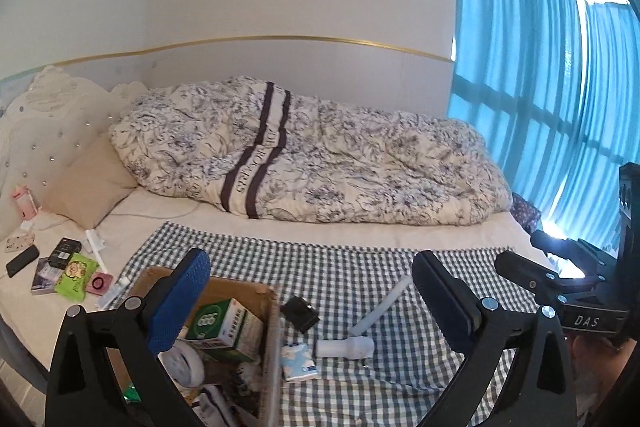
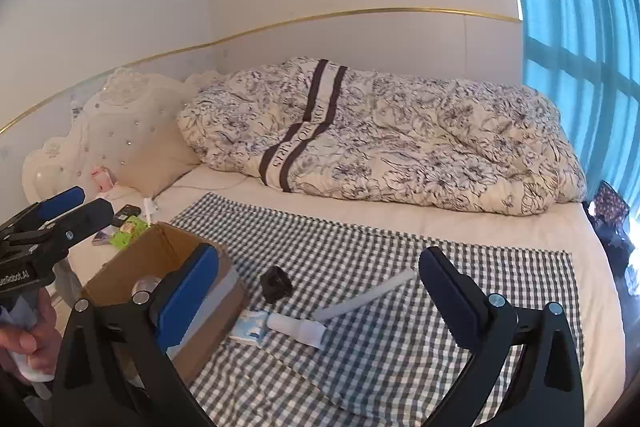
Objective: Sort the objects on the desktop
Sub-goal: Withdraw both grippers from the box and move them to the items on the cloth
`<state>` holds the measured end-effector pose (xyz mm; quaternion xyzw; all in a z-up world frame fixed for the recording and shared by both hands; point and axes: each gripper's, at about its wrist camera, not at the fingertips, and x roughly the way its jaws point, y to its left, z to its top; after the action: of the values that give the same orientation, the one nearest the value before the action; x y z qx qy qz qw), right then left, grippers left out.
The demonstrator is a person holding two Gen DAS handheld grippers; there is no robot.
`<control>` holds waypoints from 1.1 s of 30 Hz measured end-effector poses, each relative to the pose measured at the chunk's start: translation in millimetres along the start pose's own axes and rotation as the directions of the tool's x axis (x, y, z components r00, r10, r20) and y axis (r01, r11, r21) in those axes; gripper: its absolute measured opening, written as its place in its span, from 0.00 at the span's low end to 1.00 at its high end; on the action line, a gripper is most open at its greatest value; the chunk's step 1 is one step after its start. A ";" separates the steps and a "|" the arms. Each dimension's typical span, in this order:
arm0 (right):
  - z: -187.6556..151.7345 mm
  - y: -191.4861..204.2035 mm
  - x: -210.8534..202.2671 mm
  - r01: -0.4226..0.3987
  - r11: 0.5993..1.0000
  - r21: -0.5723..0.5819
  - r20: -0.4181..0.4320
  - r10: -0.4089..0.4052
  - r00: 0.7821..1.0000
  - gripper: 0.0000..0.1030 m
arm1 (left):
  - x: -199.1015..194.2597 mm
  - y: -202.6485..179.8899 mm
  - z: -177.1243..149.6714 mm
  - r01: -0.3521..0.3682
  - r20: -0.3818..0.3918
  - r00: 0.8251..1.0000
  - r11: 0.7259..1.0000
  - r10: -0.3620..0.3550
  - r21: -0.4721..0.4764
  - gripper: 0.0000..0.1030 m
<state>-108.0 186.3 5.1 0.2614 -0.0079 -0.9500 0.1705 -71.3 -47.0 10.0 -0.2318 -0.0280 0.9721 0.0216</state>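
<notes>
A cardboard box (image 1: 240, 287) sits at the left end of a checked cloth (image 1: 360, 259) on the bed; it holds a green-and-white carton (image 1: 224, 327) and a white round item (image 1: 186, 363). On the cloth to its right lie a small black object (image 1: 299, 313), a blue tissue pack (image 1: 298, 361) and a white cylinder with a long grey stick (image 1: 360, 345). My left gripper (image 1: 312, 303) hangs open above the box's right edge, holding nothing. Over the cloth, my right gripper (image 2: 320, 295) is open and holds nothing, with the black object (image 2: 276, 283) and the cylinder (image 2: 296, 327) lying between its fingers in view.
Left of the box on the bare sheet lie a phone (image 1: 22, 261), a green wipes pack (image 1: 76, 277), a black packet (image 1: 64, 251) and a pink round item (image 1: 99, 283). A beige pillow (image 1: 88, 183) and a floral duvet (image 1: 320, 163) fill the back. Blue curtains (image 1: 540, 87) hang at the right.
</notes>
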 end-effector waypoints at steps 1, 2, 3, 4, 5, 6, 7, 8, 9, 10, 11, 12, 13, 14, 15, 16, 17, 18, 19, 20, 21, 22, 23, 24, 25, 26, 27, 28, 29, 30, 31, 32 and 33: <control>-2.3 -3.5 0.9 0.006 1.000 0.007 -0.002 -0.006 1.000 1.00 | 2.2 -4.0 -1.8 0.005 0.000 1.000 1.000 -0.005 0.007 1.00; -3.9 -5.6 1.8 0.010 1.000 0.011 -0.004 -0.010 1.000 1.00 | 4.0 -7.4 -3.6 0.007 0.000 1.000 1.000 -0.007 0.013 1.00; -6.2 -8.2 3.0 0.013 1.000 0.013 -0.008 -0.013 1.000 1.00 | 6.1 -10.7 -5.5 0.008 0.000 1.000 1.000 -0.008 0.018 1.00; -8.8 -10.6 4.6 0.017 1.000 0.015 -0.012 -0.017 1.000 1.00 | 9.0 -14.2 -7.9 0.010 -0.003 1.000 1.000 -0.010 0.024 1.00; -11.7 -13.7 6.6 0.024 1.000 0.016 -0.017 -0.023 1.000 1.00 | 11.9 -17.4 -10.0 0.013 -0.008 1.000 0.999 -0.012 0.030 1.00; -14.0 -16.5 8.9 0.028 0.999 0.017 -0.023 -0.028 0.999 1.00 | 15.9 -21.1 -12.6 0.015 -0.016 1.000 0.999 -0.015 0.036 1.00; -16.7 -19.0 11.1 0.033 0.999 0.020 -0.029 -0.032 0.999 1.00 | 19.3 -23.4 -14.9 0.016 -0.023 1.000 0.999 -0.016 0.041 1.00; -19.7 -22.6 13.7 0.036 0.999 0.023 -0.035 -0.035 0.999 1.00 | 22.3 -25.4 -17.2 0.016 -0.028 1.000 0.999 -0.015 0.045 1.00; -23.0 -26.2 16.1 0.038 0.999 0.028 -0.041 -0.037 0.998 1.00 | 25.6 -27.6 -19.8 0.014 -0.031 0.999 0.999 -0.012 0.049 1.00; -25.9 -29.1 18.3 0.040 0.999 0.032 -0.048 -0.038 0.998 1.00 | 29.2 -29.8 -22.4 0.011 -0.034 0.999 0.999 -0.009 0.053 1.00; -28.0 -30.7 20.2 0.041 0.999 0.033 -0.054 -0.039 0.998 1.00 | 32.5 -31.8 -24.5 0.007 -0.039 0.999 0.998 -0.005 0.056 1.00; -30.4 -32.4 22.0 0.043 0.998 0.034 -0.060 -0.041 0.997 1.00 | 36.4 -33.7 -27.2 0.004 -0.045 0.999 0.998 -0.001 0.057 1.00; -32.7 -34.2 24.3 0.046 0.998 0.035 -0.065 -0.044 0.997 1.00 | 39.6 -34.1 -30.0 0.003 -0.050 0.999 0.998 0.000 0.057 1.00; -35.3 -36.2 26.4 0.049 0.998 0.037 -0.071 -0.046 0.996 1.00 | 42.5 -34.1 -32.4 0.002 -0.055 0.998 0.998 0.001 0.055 1.00; -37.9 -38.2 28.1 0.051 0.998 0.040 -0.074 -0.048 0.996 1.00 | 45.4 -34.3 -34.7 0.001 -0.059 0.998 0.999 0.003 0.053 1.00; -40.4 -39.4 29.2 0.051 0.998 0.043 -0.076 -0.048 0.996 1.00 | 48.4 -34.9 -37.4 -0.001 -0.063 0.998 0.999 0.004 0.051 1.00; -43.0 -40.8 30.7 0.051 0.998 0.047 -0.078 -0.047 0.996 1.00 | 51.1 -35.2 -39.6 -0.002 -0.066 0.998 0.999 0.006 0.050 1.00; -45.1 -41.6 31.8 0.051 0.997 0.049 -0.080 -0.047 0.996 1.00 | 53.7 -36.0 -42.0 -0.004 -0.071 0.997 0.999 0.008 0.049 1.00; -47.5 -42.2 33.2 0.052 0.997 0.050 -0.083 -0.047 0.995 1.00 | 56.5 -36.8 -44.9 -0.005 -0.075 0.997 0.999 0.009 0.050 1.00; -50.1 -42.9 34.9 0.053 0.997 0.049 -0.086 -0.048 0.995 1.00 | 59.5 -37.6 -48.1 -0.007 -0.080 0.997 0.999 0.011 0.051 1.00; -52.3 -43.2 36.5 0.054 0.997 0.047 -0.087 -0.050 0.995 1.00 | 62.5 -38.5 -51.7 -0.009 -0.084 0.996 0.999 0.013 0.053 1.00; -54.9 -43.2 38.1 0.055 0.998 0.044 -0.087 -0.051 0.995 1.00 | 64.5 -39.6 -54.6 -0.011 -0.086 0.996 0.998 0.015 0.054 1.00; -57.0 -43.0 39.7 0.056 0.998 0.041 -0.088 -0.053 0.995 1.00 | 67.0 -40.8 -57.9 -0.011 -0.090 0.996 0.998 0.016 0.054 1.00; -60.3 -42.7 42.2 0.057 0.998 0.037 -0.090 -0.054 0.994 1.00 | 69.7 -41.1 -61.1 -0.011 -0.095 0.995 0.998 0.016 0.054 1.00; -64.2 -42.3 45.1 0.057 0.998 0.032 -0.096 -0.054 0.994 1.00 | 72.8 -41.2 -64.8 -0.009 -0.100 0.995 0.999 0.014 0.053 1.00; -67.4 -42.0 48.2 0.057 0.998 0.027 -0.103 -0.054 0.993 1.00 | 76.5 -41.4 -68.7 -0.006 -0.107 0.994 0.999 0.012 0.051 1.00; -71.0 -41.1 51.2 0.056 0.998 0.022 -0.112 -0.053 0.992 1.00 | 80.1 -41.7 -72.9 -0.005 -0.115 0.993 0.999 0.011 0.050 1.00; -74.3 -40.7 54.3 0.055 0.998 0.018 -0.120 -0.052 0.991 1.00 | 84.5 -41.9 -78.2 -0.004 -0.128 0.992 0.999 0.010 0.048 1.00; -78.3 -40.5 57.8 0.054 0.998 0.017 -0.130 -0.052 0.990 1.00 | 88.6 -42.1 -82.8 -0.002 -0.140 0.990 0.999 0.009 0.047 1.00; -81.8 -40.6 60.7 0.054 0.998 0.017 -0.137 -0.051 0.989 1.00 | 93.2 -42.2 -88.3 0.003 -0.152 0.988 0.999 0.004 0.046 1.00; -85.6 -41.2 63.9 0.055 0.998 0.020 -0.145 -0.051 0.988 1.00 | 97.3 -42.3 -93.4 0.008 -0.163 0.987 0.999 0.000 0.045 1.00; -89.3 -42.7 67.9 0.056 0.998 0.024 -0.154 -0.052 0.987 1.00 | 101.0 -42.2 -98.5 0.010 -0.172 0.985 0.999 -0.003 0.044 1.00; -92.0 -44.3 72.1 0.057 0.998 0.027 -0.164 -0.052 0.985 1.00 | 104.2 -41.9 -103.3 0.013 -0.180 0.984 0.999 -0.006 0.042 1.00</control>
<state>-134.3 211.1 -114.6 0.3411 -0.0019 -0.9295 0.1402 -116.4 5.1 -126.1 -0.3179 -0.0063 0.9475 0.0335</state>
